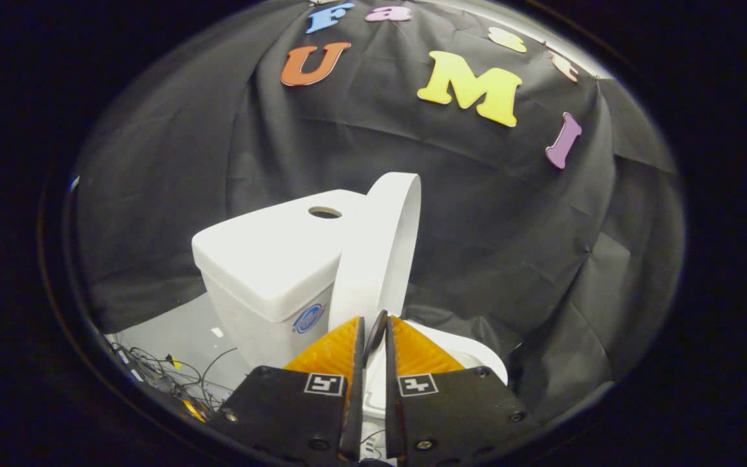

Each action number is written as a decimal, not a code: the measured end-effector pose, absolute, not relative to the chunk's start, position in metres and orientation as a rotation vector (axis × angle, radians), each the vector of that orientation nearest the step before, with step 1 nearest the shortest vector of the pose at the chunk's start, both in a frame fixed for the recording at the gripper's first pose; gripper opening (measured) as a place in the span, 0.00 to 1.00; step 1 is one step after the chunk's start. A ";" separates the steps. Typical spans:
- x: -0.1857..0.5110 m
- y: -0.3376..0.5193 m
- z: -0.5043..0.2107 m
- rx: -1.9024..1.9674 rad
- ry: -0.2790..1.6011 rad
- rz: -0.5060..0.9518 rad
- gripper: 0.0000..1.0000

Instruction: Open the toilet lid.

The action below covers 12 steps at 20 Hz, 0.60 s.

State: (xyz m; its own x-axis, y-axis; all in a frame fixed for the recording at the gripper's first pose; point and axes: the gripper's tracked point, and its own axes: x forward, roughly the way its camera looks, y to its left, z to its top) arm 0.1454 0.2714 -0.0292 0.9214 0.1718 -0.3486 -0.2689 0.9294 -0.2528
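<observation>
**Lid raised, fingers closed on its rim**

Gripper view

1. From my remote station I see the gripper [374,337] at the bottom of the view, with its 2 orange ribbed fingers [331,353] drawn close together and only a narrow gap between them.

2. In that gap sits the thin lower edge of the white oval plastic toilet lid [380,253]. Both fingers press against this edge, 1 on each side, so I read the claw as clenched on the lid.

3. The lid stands nearly upright, rising from the fingertips and curving away ahead of them. Its upper end leans back beside the tank and reaches above the tank's top surface.

4. The white ceramic toilet tank [270,259] stands just ahead of the fingers, beside the raised lid. Its flat top carries 1 round hole [325,212] near the lid. The front wall of the tank bears a small round blue sticker [308,318], just beyond the tip of the finger on that side.

5. The white toilet bowl rim [471,350] shows beside the other finger, below the lid.

6. Each black finger mount [451,415] carries 1 square black-and-white marker [417,384].

7. A pale grey floor [172,337] lies beside the tank base, with a tangle of thin dark cables [172,376] on it.

8. Black cloth [509,227] hangs behind the toilet.
</observation>
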 end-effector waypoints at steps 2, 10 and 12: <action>0.141 0.269 -0.017 -0.291 0.268 0.264 0.26; 0.084 0.209 0.057 -0.199 -0.026 0.231 1.00; 0.070 0.188 0.072 -0.166 -0.069 0.222 1.00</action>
State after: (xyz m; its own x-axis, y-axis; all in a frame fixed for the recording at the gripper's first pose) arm 0.0700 0.1882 0.0721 0.9731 0.2251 0.0498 -0.2137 0.9617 -0.1714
